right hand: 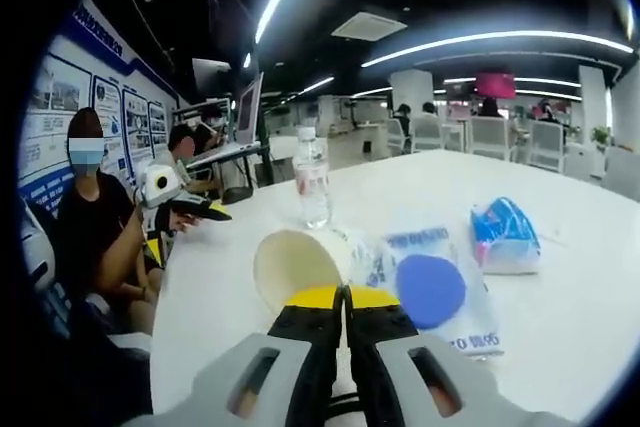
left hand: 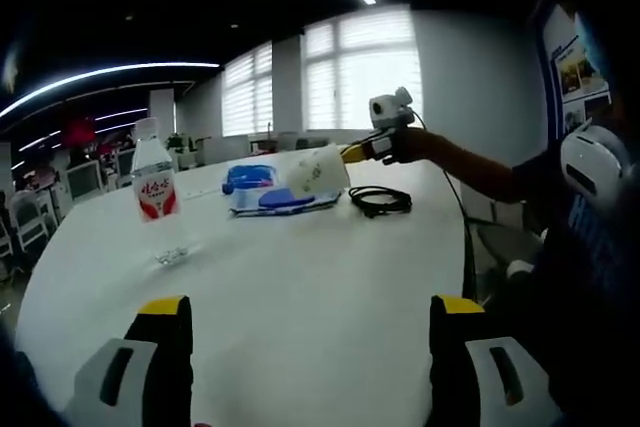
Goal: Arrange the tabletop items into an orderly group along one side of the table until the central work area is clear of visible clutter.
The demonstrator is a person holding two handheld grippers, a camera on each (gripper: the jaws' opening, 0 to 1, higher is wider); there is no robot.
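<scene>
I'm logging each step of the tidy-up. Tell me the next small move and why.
Probably carry the paper cup, on which the right gripper has its jaws shut, over beside the water bottle and set it upright. It is held tipped above the blue-and-white packets, and the left gripper is open and free.

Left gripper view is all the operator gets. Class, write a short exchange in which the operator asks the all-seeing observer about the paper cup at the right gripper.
Operator: Is the right gripper truly gripping the paper cup?
Observer: Yes; in the right gripper view its jaws are shut together on the cup's rim.
Operator: Anything inside the cup?
Observer: Its mouth faces that camera, and the inside looks empty.
</scene>
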